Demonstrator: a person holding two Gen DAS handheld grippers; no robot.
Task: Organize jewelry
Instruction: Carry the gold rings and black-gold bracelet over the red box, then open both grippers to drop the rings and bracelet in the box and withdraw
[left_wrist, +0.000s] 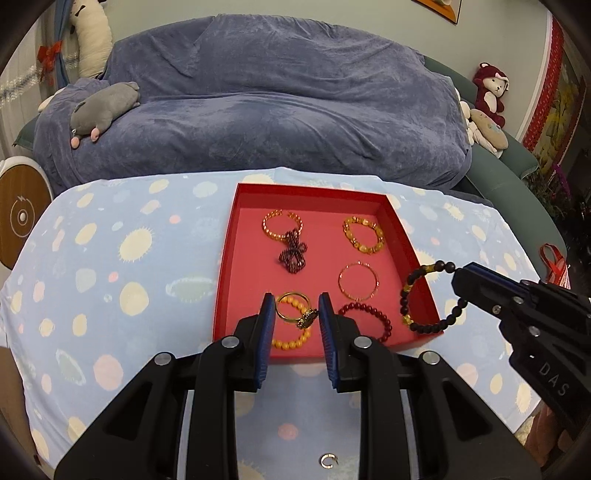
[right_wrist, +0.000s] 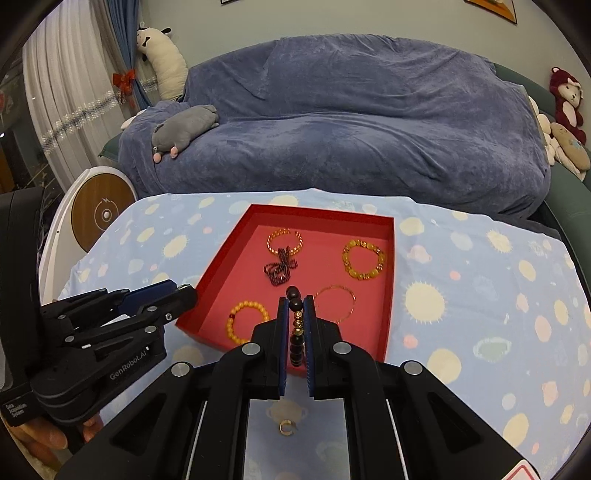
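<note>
1. Closest to the cameras, a little gold open ring (left_wrist: 328, 461) sits on the spotted blue tablecloth (left_wrist: 110, 258), down between the gripper arms and not in the box.
2. The left gripper (left_wrist: 296, 314) hangs over the near edge of the red tray (left_wrist: 224, 266), jaws partly open with nothing pinched. Seen between its fingers: a thin gold bangle (left_wrist: 291, 306) with a dark sparkly charm, lying on top of a yellow bead bracelet (left_wrist: 291, 341).
3. The right gripper (right_wrist: 296, 314) has its jaws squeezed narrow on a black bead bracelet (left_wrist: 432, 295) with gold spacer beads. From the left wrist view the loop dangles across the tray's right wall, part inside and part outside. Can't tell if it's touching the wall.
4. Inside the tray near the front there's also a dark red bead bracelet (left_wrist: 369, 317), just right of the left gripper's fingers.
5. Middle of the tray: a thin gold hoop bangle (left_wrist: 359, 281) on the right, and a bunched-up garnet-colored strand (left_wrist: 292, 254) on the left.
6. Back row: an orange bead bracelet (left_wrist: 282, 225) touching that strand, and a chunky amber bracelet (left_wrist: 364, 235) on the right.
7. Behind the table, a sofa under a blue throw (left_wrist: 277, 103) with a gray plush (left_wrist: 105, 107) on it.
</note>
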